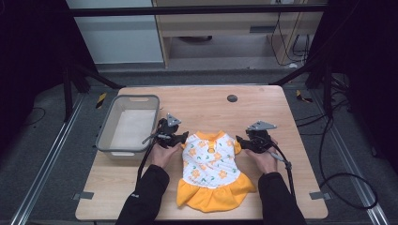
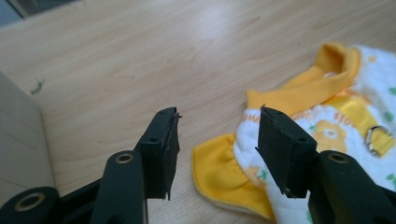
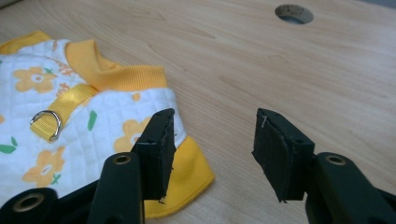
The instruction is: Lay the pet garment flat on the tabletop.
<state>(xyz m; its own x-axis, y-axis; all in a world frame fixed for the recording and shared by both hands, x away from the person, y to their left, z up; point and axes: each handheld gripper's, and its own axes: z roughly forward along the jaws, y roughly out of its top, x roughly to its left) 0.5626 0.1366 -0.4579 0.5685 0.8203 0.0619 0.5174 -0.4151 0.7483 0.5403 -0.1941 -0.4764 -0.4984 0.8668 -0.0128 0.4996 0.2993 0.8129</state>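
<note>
The left gripper point(image 1: 179, 138) is held low over the table point(image 1: 263, 105), its jaws spread with nothing pinched between them. In the left gripper view point(image 2: 217, 154) the yellow sleeve point(image 2: 219, 172) of a small dress point(image 1: 210, 169) is seen lying on the wood in the gap ahead of the jaws, while the right-hand jaw hangs over the white quilted body; no pad is seen pressing on the cloth.

The right gripper point(image 1: 240, 140) is held at the opposite shoulder, its jaws likewise parted and gripping nothing. In the right gripper view point(image 3: 212, 154) the other yellow sleeve point(image 3: 187, 182) is found beside and below the left-hand jaw, with bare wood between the pads.

The dress, white with orange flowers and an orange skirt, is spread flat between the two grippers, collar point(image 3: 112, 70) pointing away from the person, a yellow strap with a metal ring point(image 3: 46, 123) at its chest. Beyond the left gripper a grey tub point(image 1: 127, 123) is set on the table; past the right gripper a round hole point(image 3: 293, 13) is cut in the wood.
</note>
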